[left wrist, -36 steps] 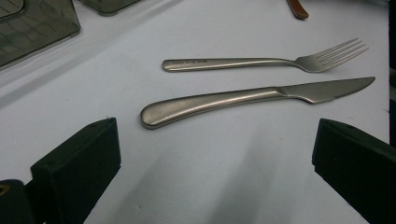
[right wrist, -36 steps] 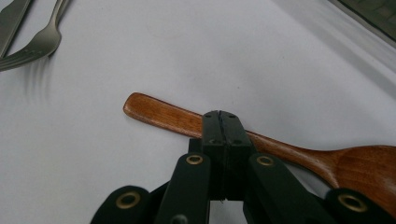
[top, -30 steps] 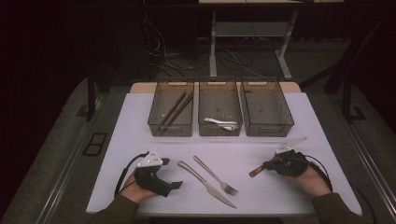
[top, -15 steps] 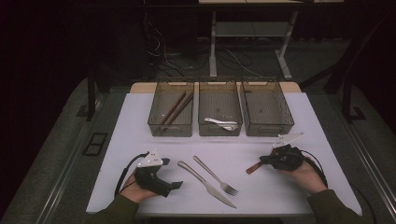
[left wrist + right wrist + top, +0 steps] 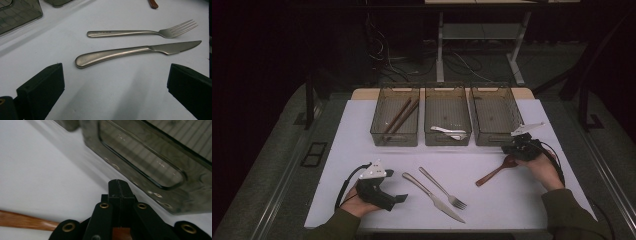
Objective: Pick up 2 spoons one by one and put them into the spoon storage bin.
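Table surface (image 5: pixel 362 125): white, rectangular, with dark floor beyond every edge. Three grey bins stand in a row along the far side; the near half is open room apart from the loose cutlery.

Left bin (image 5: pixel 395 116): holds brown chopsticks (image 5: pixel 399 116) lying lengthwise.

Middle bin (image 5: pixel 447 115): holds white utensils (image 5: pixel 450 132) at its near end.

Right bin (image 5: pixel 495 114): interior bare. Its near wall, with a handle slot, stands just in front of the right gripper in the right gripper view.

Left gripper (image 5: pixel 404 198): rests near the left near corner of the table, jaws wide apart with nothing between them, pointing right towards the knife. Bare surface lies between the jaws and the knife.

Right gripper (image 5: pixel 508 150): just near of the right bin's near wall, jaws closed on the bowl end of the wooden spoon (image 5: pixel 492 173). The spoon's handle slants left and near over open table.

Knife (image 5: pixel 432 196) and fork (image 5: pixel 443 187): side by side at centre near, apart from each other. The fork handle carries stamped lettering, too small to read.
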Motion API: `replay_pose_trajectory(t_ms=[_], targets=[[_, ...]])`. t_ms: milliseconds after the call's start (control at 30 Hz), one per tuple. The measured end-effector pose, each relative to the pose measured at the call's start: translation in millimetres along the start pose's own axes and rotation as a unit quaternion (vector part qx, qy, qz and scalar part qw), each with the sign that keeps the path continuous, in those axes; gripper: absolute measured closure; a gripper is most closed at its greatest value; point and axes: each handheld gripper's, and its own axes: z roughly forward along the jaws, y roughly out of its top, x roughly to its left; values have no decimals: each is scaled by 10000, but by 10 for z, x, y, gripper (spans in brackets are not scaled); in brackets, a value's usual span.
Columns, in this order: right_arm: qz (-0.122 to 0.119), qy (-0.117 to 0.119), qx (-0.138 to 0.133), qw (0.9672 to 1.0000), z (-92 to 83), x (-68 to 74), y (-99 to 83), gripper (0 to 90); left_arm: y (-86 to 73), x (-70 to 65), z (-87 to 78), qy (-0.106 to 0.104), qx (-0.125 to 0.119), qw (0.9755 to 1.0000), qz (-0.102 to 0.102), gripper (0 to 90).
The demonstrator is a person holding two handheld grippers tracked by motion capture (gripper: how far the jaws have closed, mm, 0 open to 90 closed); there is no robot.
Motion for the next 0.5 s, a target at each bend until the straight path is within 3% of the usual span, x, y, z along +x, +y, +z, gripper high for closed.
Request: replay_pose_trajectory(t_ms=[200,500], targets=[[68,-105,212,9997,43,-75,-63,893,0,-2,-2,-1,7,10000,11,2],[156,-162,320,9992,-77,-130,-207,893,0,0,-4,-1,10,10000,15,2]])
